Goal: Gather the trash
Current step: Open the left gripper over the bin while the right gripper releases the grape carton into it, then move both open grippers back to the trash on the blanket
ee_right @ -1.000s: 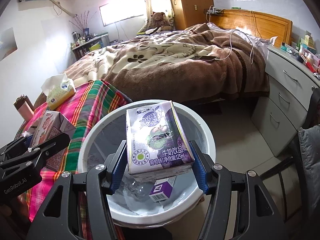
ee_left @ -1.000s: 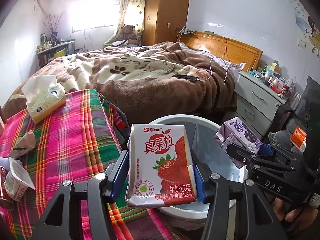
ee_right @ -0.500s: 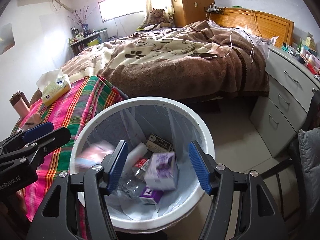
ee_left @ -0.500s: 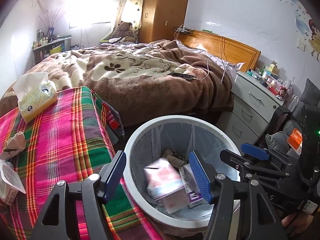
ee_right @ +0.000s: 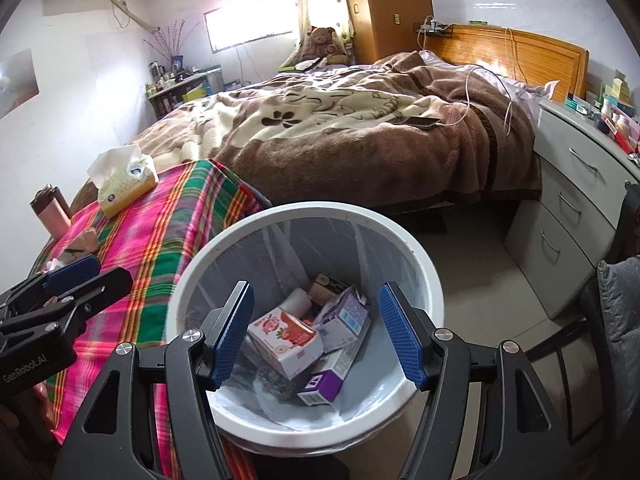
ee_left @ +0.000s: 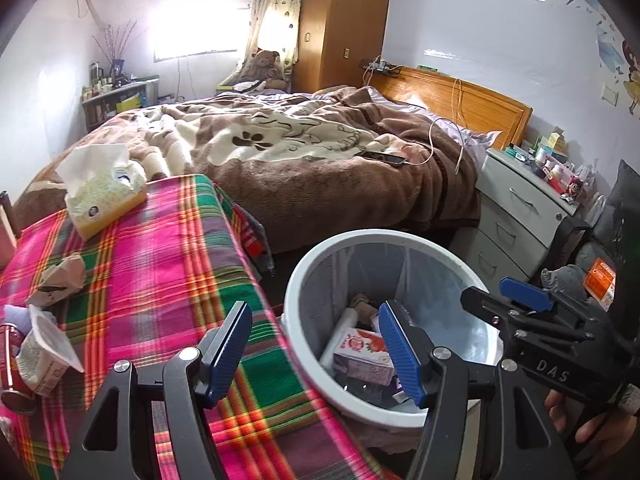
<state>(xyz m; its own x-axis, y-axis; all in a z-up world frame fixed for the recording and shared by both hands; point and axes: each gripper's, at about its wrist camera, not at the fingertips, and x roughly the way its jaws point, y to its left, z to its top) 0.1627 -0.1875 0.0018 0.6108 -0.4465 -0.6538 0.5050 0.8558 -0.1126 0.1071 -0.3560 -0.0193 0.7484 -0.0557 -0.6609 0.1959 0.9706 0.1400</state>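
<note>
A white trash bin (ee_right: pixel 192 280) with a clear liner stands beside the plaid-covered table (ee_left: pixel 160 260). Inside it lie a strawberry milk carton (ee_right: pixel 286 338), a purple milk carton (ee_right: pixel 344 316) and other boxes. The bin also shows in the left wrist view (ee_left: pixel 384 236), with the strawberry carton (ee_left: pixel 360 350) in it. My right gripper (ee_right: pixel 316 336) is open and empty above the bin. My left gripper (ee_left: pixel 316 350) is open and empty over the table edge and the bin's rim. A crumpled wrapper (ee_left: pixel 60 280) and a torn cup (ee_left: pixel 44 352) lie on the table at the left.
A tissue pack (ee_left: pixel 100 192) sits at the table's far side. A bed with a brown blanket (ee_left: pixel 320 152) is behind. A grey drawer unit (ee_left: pixel 516 216) stands right of the bin. A pink bottle (ee_right: pixel 52 212) stands at the table's left edge.
Both grippers opened and dropped their cartons: the strawberry carton from the left and the purple carton from the right now lie in the bin. The left gripper has swung slightly left.
</note>
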